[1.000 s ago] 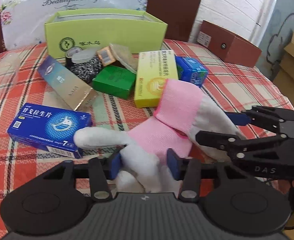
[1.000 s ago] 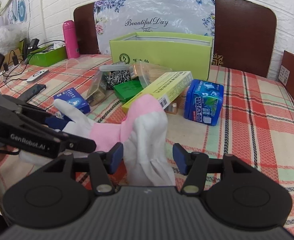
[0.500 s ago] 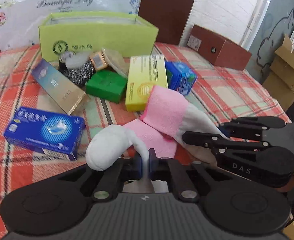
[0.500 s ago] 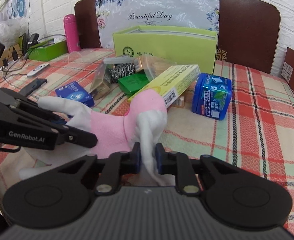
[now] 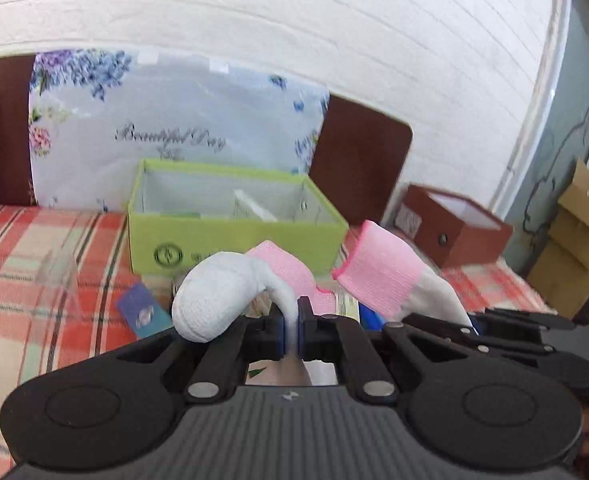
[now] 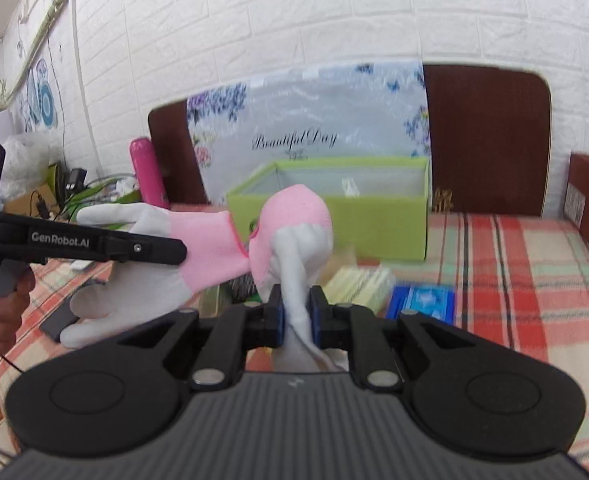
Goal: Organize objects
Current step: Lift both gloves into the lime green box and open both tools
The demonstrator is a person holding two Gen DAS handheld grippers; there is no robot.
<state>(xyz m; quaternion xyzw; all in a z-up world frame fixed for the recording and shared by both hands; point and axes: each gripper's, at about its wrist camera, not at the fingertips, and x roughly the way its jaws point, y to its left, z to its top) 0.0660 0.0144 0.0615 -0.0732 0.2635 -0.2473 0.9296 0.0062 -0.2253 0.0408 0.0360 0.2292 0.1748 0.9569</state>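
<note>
My left gripper (image 5: 290,330) is shut on one white glove with a pink cuff (image 5: 222,296). My right gripper (image 6: 296,320) is shut on a second white and pink glove (image 6: 294,236). Both gloves hang in the air above the checked tablecloth, side by side. The right glove also shows in the left wrist view (image 5: 378,272), and the left glove in the right wrist view (image 6: 198,248). The open green box (image 5: 230,220) stands just beyond the gloves, also in the right wrist view (image 6: 334,216), with some flat items inside.
A blue packet (image 6: 422,300), a yellow box (image 6: 358,284) and a dark blue box (image 5: 144,314) lie on the cloth below. A brown box (image 5: 450,228) stands at the right. A pink bottle (image 6: 148,172) and cables sit at the far left.
Both grippers closed on the gloves, then lifted them off the table and carried them toward the green box. The views tilted upward.
</note>
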